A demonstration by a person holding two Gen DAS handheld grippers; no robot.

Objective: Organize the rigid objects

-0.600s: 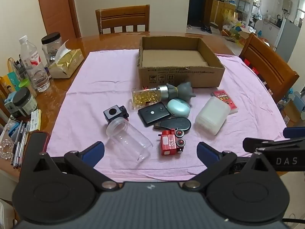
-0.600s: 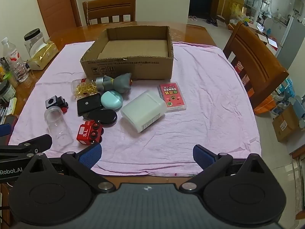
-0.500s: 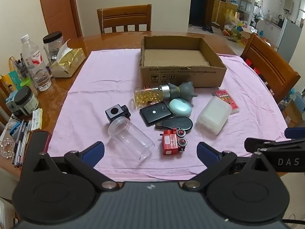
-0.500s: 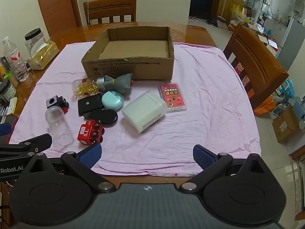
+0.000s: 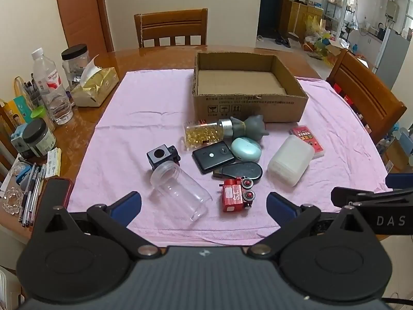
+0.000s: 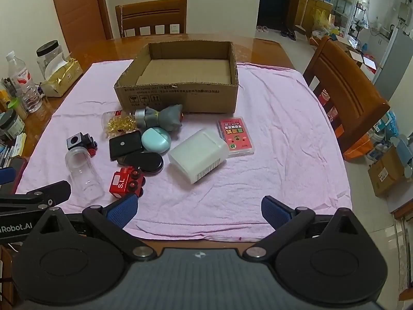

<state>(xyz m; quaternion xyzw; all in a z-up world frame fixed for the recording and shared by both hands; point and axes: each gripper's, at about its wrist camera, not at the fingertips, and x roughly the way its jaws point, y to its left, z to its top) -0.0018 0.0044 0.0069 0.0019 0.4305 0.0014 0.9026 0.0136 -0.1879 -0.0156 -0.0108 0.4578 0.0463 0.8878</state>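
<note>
Box (image 5: 247,108): empty, far on surface (image 5: 144,118); items heaped near it for loading. My left tongs (image 5: 204,204) and right tongs (image 6: 198,208): wide, holding nothing.

Even daylight, soft shadows; sharp focus; fisheye bending, dark corners

Matt corrugated cardboard box (image 5: 247,103), soft pink cloth (image 5: 144,118), glossy wooden table (image 5: 160,56), clear plastic jar (image 5: 180,193)

The left gripper (image 5: 204,204) and right gripper (image 6: 198,208) hung side by side above the table's near edge, both tilted downward, jaws spread wide and holding nothing.
</note>
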